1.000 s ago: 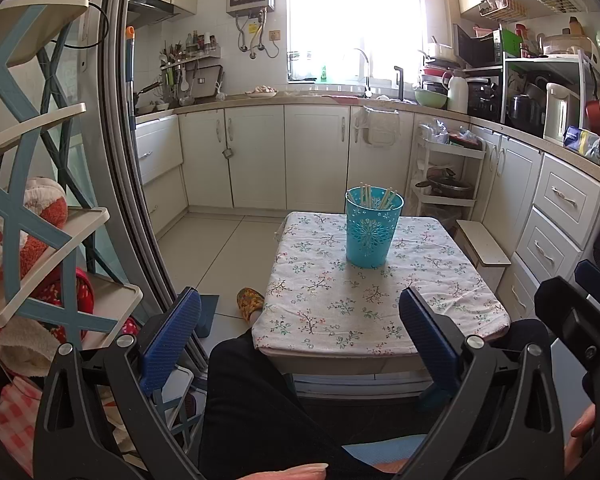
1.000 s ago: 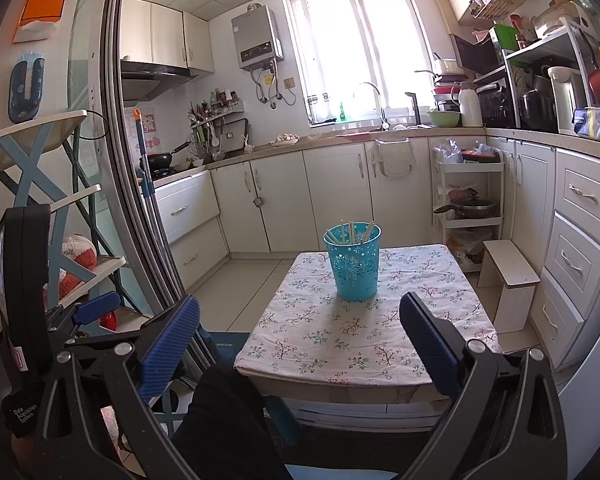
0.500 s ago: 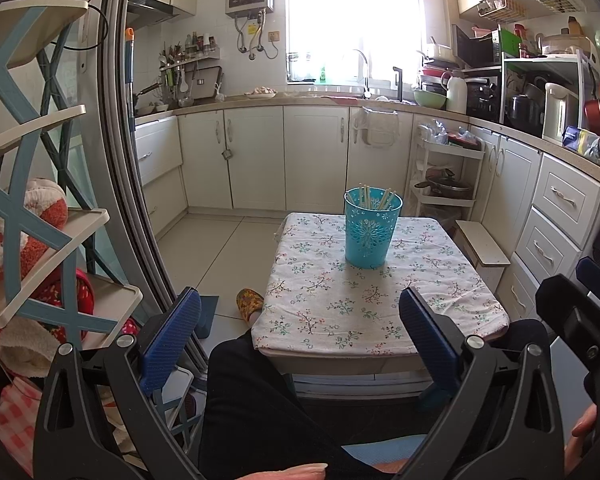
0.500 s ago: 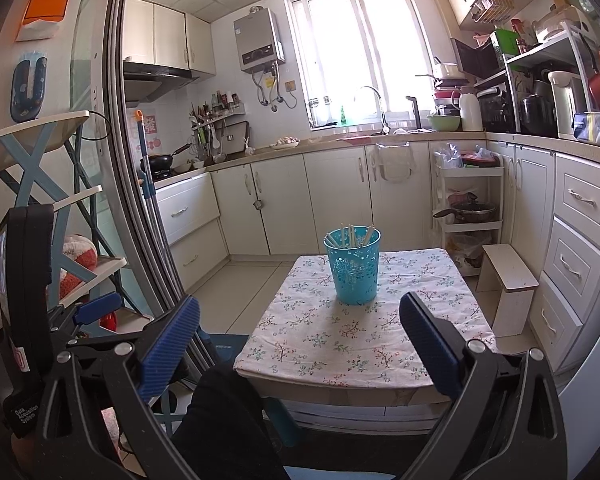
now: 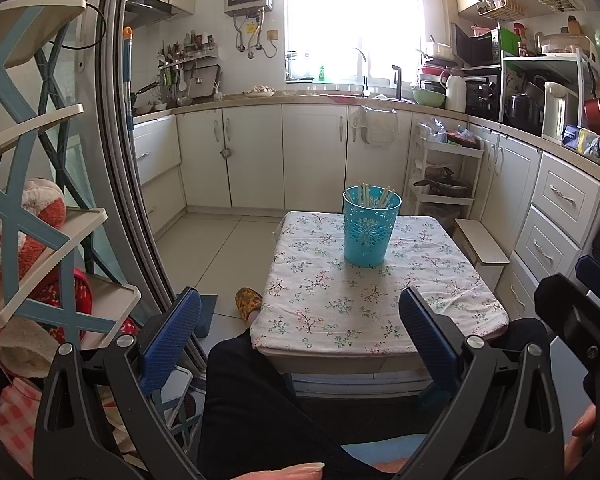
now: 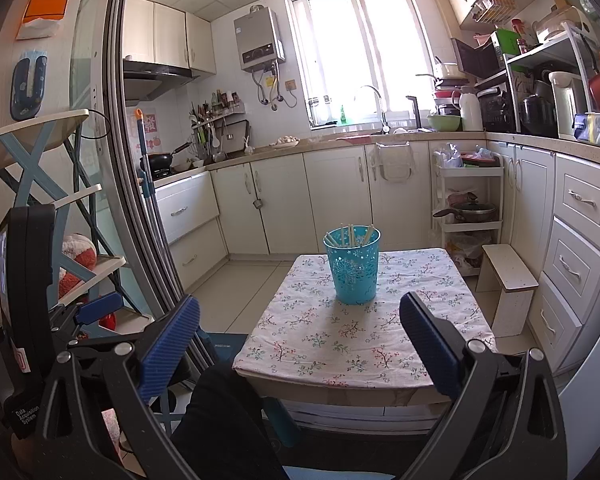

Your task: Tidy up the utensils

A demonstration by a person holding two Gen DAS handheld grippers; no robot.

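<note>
Home kitchen: white base cabinets (image 6: 336,196) w/ stone counter, sink tap (image 6: 374,106) under bright window (image 6: 360,48), gas water heater (image 6: 260,42) on tiled wall, wok on stove (image 6: 166,158), microwave (image 6: 496,106) & kettle (image 6: 566,104) on rack.

Two wrist views, low, facing forward; shared floral table (image 5: 364,304) and kitchen beyond, table near.
</note>
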